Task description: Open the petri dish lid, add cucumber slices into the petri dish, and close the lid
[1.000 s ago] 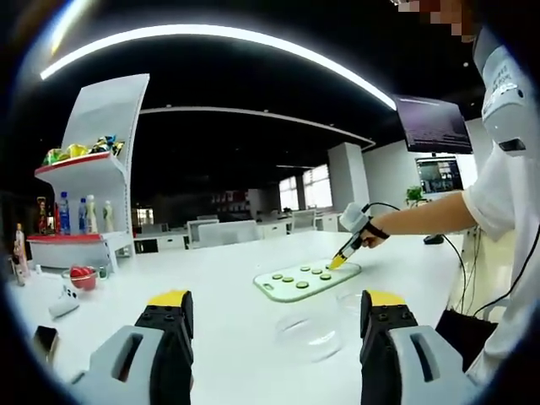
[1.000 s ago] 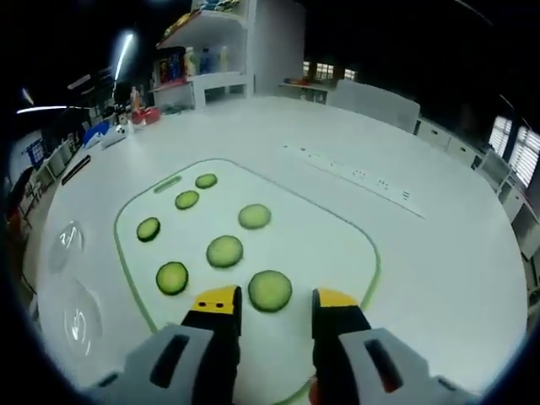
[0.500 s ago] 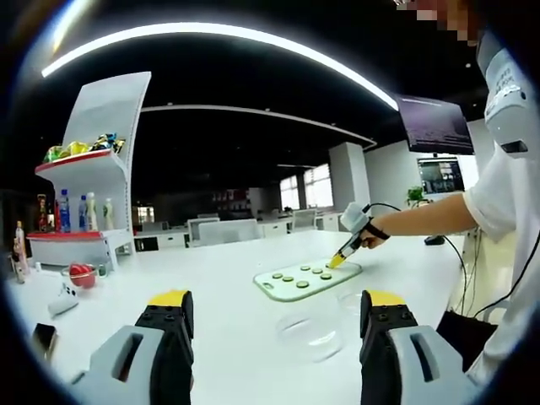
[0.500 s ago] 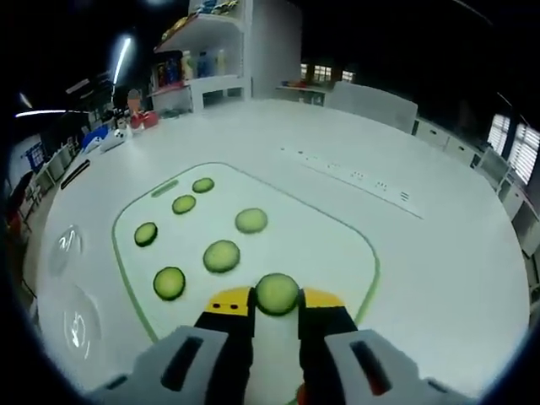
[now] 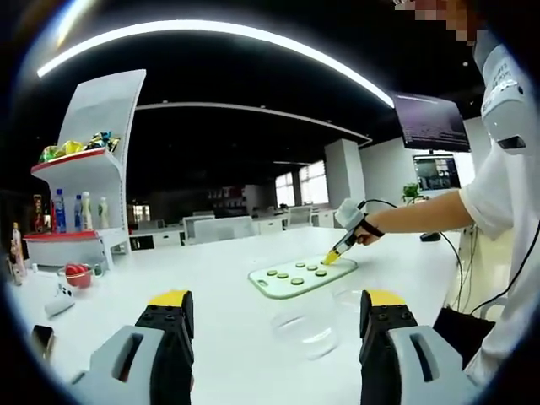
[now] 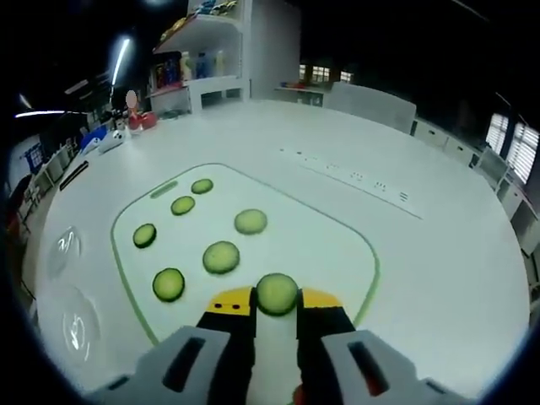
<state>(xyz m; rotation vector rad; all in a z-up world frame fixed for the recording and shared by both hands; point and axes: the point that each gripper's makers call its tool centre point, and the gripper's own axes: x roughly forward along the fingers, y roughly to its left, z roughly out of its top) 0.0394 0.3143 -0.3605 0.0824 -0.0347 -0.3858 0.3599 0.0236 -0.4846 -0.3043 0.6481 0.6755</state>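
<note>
Pinching a round green cucumber slice [image 6: 277, 293] between my yellow-tipped right gripper [image 6: 276, 301] jaws, I hold it at its rim, standing on edge, at the near end of the white cutting board with the green border [image 6: 337, 253]. Five more slices lie flat on the board beyond it, well apart from one another. My left gripper [image 5: 278, 316] hangs above the white table [image 5: 211, 270] with its jaws spread wide and nothing between them.

The clear shallow petri dish [image 5: 305, 328] and its clear round lid [image 5: 350, 296] sit separately on the table just near of the board; from here I cannot say for certain which piece is which. In the right gripper view they show as two faint glassy circles to the left of the board.

I judge the slice light, wet and soft: likely to slip if held loosely, likely to split if squeezed hard. A gentle grip across the firmer rind edge seems best. The dish looks thin, light and smooth, so it may skate on the table when touched.
</note>
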